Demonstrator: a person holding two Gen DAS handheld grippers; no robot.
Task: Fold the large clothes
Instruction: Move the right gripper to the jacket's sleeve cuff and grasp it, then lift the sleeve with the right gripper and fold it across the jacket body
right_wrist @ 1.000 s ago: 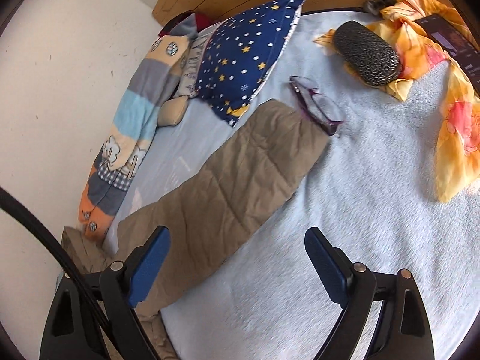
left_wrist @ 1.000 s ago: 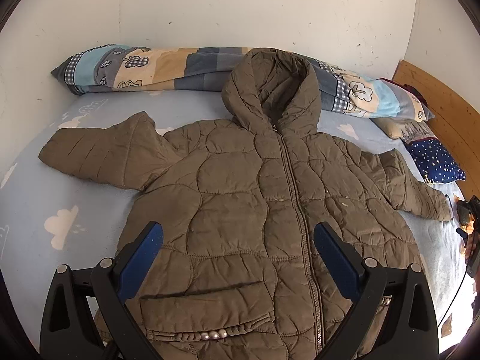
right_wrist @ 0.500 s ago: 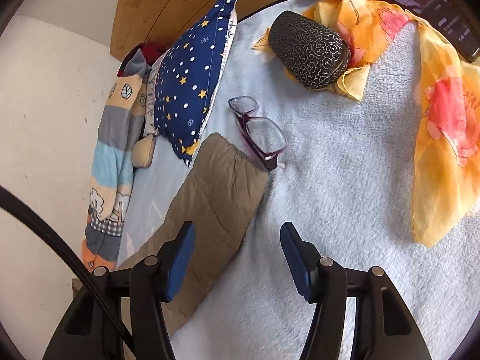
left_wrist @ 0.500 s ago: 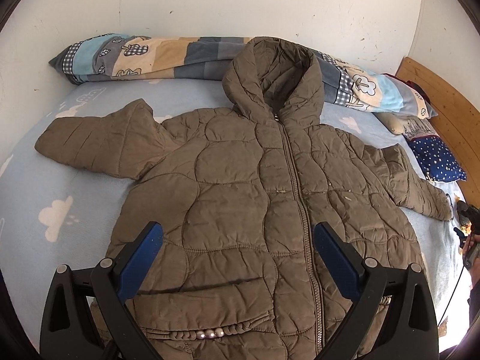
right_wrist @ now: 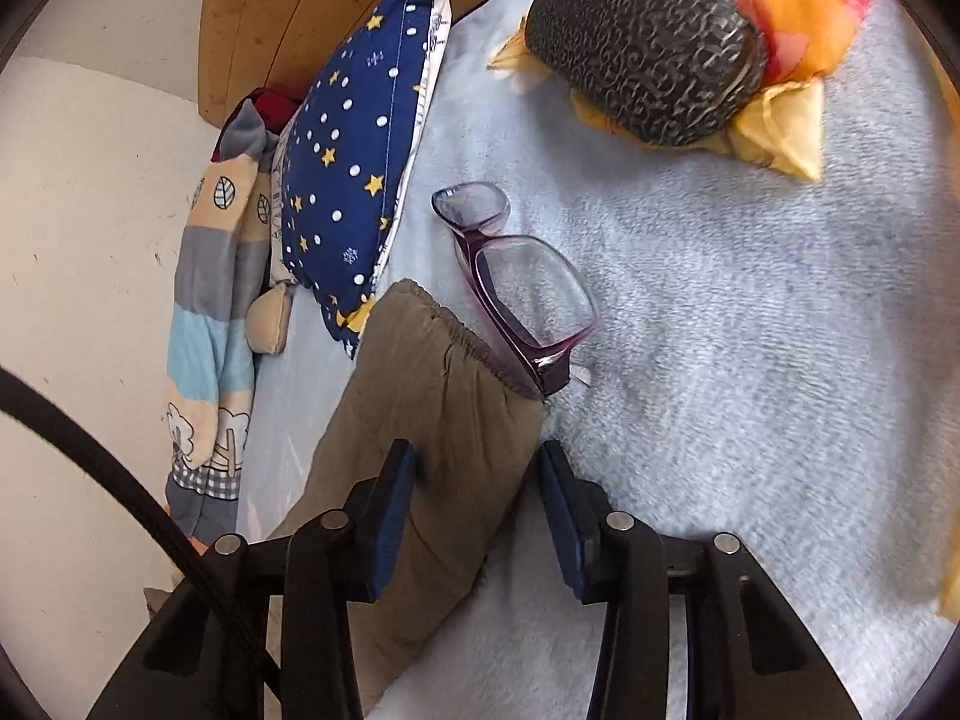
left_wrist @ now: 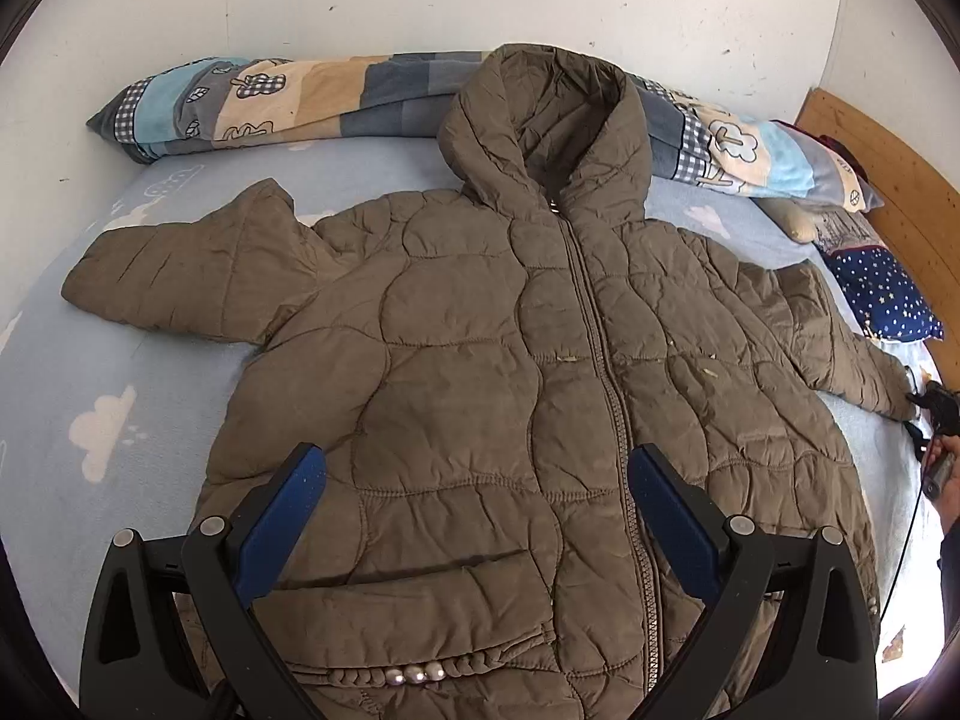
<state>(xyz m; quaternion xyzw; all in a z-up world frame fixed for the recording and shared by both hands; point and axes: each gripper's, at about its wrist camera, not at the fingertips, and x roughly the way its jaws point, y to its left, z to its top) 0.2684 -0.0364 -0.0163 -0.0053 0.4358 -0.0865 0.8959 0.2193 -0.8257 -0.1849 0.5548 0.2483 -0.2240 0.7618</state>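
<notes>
Item: one large olive-brown quilted hooded jacket [left_wrist: 480, 372], zipped, laid front-up and spread flat on the bed [left_wrist: 78, 396], hood toward the wall and the striped bolster [left_wrist: 312, 96], both sleeves out to the sides. Step in hand, as we judge it: the first fold, starting with the sleeve on the headboard side. Our right tongs [right_wrist: 474, 480] are closing with the cuff end of that sleeve [right_wrist: 432, 420] between the blue pads; the pads do not yet look pressed into the fabric, so we count this as a grasp under way, not a hold. Our left tongs [left_wrist: 477, 480] hang wide open above the lower front of the jacket, near the pocket flap with its pearl beads [left_wrist: 414, 673], gripping nothing. Beside the cuff: a pair of purple-framed glasses [right_wrist: 522, 294], one corner touching or just overlapping the cuff hem; we cannot tell which. Further off: a star-print pillow [right_wrist: 360, 150], a patterned glasses case [right_wrist: 642, 48] resting on an orange scarf [right_wrist: 786, 120]. Next move, in our judgement: finish the pinch on the sleeve alone, lift it free of the glasses without dragging them, and carry it across the chest toward the zip, the left tongs then steadying the body or taking the far sleeve [left_wrist: 180, 276].
</notes>
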